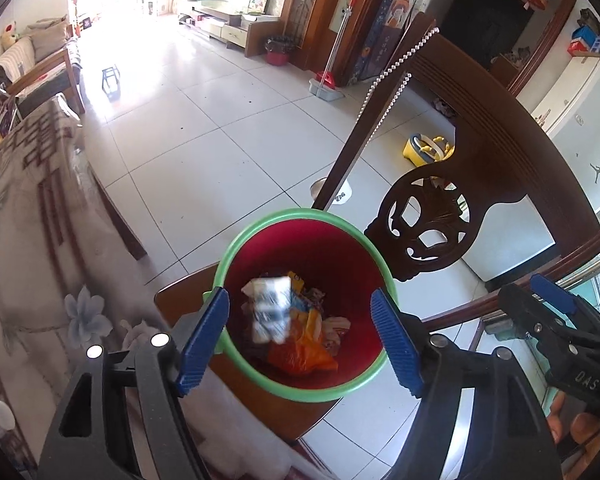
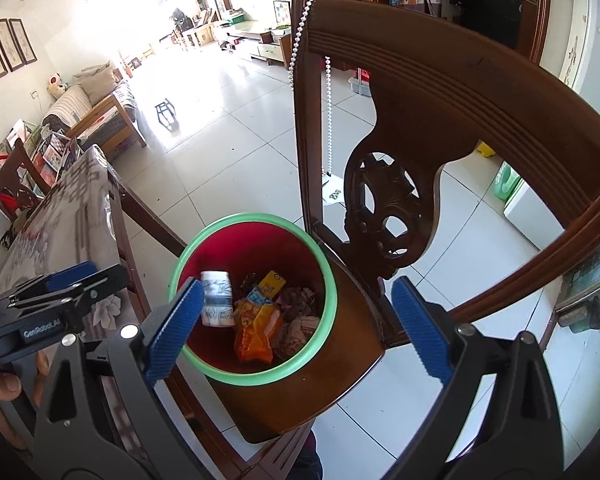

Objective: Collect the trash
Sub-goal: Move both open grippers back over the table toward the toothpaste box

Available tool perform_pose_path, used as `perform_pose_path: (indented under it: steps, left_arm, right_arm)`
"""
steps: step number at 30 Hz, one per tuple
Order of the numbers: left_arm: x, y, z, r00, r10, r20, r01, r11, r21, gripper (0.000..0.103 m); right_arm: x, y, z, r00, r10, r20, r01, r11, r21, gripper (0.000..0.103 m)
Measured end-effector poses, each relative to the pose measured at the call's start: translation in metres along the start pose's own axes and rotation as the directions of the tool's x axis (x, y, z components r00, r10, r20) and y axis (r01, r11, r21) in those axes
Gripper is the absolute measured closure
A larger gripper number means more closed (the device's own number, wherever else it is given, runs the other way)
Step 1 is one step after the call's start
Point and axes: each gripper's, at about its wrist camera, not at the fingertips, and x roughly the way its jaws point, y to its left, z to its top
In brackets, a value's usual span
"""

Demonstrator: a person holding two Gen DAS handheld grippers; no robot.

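Observation:
A red trash bin with a green rim point(image 1: 236, 240) stands on a wooden chair seat point(image 1: 184, 292); it also shows in the right wrist view point(image 2: 328, 276). Inside lie an orange snack wrapper point(image 1: 304, 356), other wrappers and a white bottle point(image 1: 270, 308), blurred, in the air above or in the bin; the bottle also shows in the right wrist view point(image 2: 217, 298). My left gripper point(image 1: 300, 344) is open and empty right above the bin. My right gripper point(image 2: 296, 328) is open and empty above the bin too. Each gripper shows in the other's view.
The chair's carved back point(image 2: 384, 216) rises right behind the bin, with a bead chain point(image 2: 329, 120) hanging on it. A table with a patterned cloth point(image 1: 32, 216) stands to the left. Tiled floor point(image 1: 204, 128) lies beyond, with a yellow toy point(image 1: 424, 150) and a mop point(image 1: 328, 80).

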Motion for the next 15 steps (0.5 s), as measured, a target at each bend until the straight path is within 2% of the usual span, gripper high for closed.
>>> perform_pose_path:
  steps: [3,7,12,15]
  left_arm:
    - [-0.018,0.010,-0.011,1.000,0.023,0.010,-0.023,1.000,-0.018,0.033]
    - [-0.059,0.030,-0.032,0.997,0.024,0.068,-0.018,0.996,-0.085,0.033]
    - [-0.113,0.060,-0.064,0.987,0.080,0.142,-0.062,0.990,-0.127,0.033]
    - [-0.139,0.085,-0.088,0.982,0.113,0.149,-0.087,0.981,-0.171,0.032]
  right_arm:
    - [-0.003,0.015,-0.002,1.000,0.025,0.000,-0.025,1.000,-0.007,0.010]
    - [-0.009,0.050,-0.004,0.997,0.074,0.007,-0.074,0.996,-0.051,0.010]
    - [-0.021,0.101,-0.014,0.991,0.136,0.012,-0.134,0.984,-0.120,0.010]
    - [-0.029,0.131,-0.024,0.986,0.167,0.004,-0.165,0.974,-0.154,0.009]
